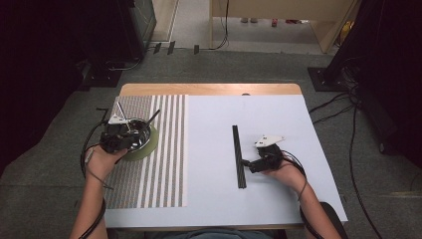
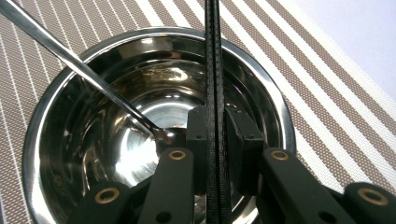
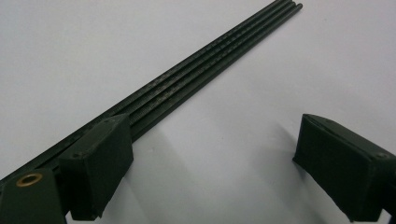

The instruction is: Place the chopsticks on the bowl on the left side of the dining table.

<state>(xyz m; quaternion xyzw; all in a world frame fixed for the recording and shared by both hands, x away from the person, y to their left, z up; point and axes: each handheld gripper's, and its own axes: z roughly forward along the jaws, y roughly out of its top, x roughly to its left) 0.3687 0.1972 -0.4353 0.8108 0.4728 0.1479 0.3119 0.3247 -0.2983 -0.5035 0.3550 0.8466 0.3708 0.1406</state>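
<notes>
Chopsticks (image 2: pixel 214 70) sit pinched upright between my left claw's (image 2: pixel 215 135) pads, tips hanging over the steel bowl (image 2: pixel 60 154) right under it, so they can drop in beside the spoon (image 2: pixel 88 77) leaning there. My right claw (image 3: pixel 212 154) is spread wide on the white sheet (image 3: pixel 116 42), one pad touching the bundle of black sticks (image 3: pixel 205 60) lying ahead, lined up, I judge, to close on them next.

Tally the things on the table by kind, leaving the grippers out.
Bowl: 1
Green plate: 1
Striped mat: 1
Silver utensil: 1
Black stick bundles: 2
Total: 6
</notes>
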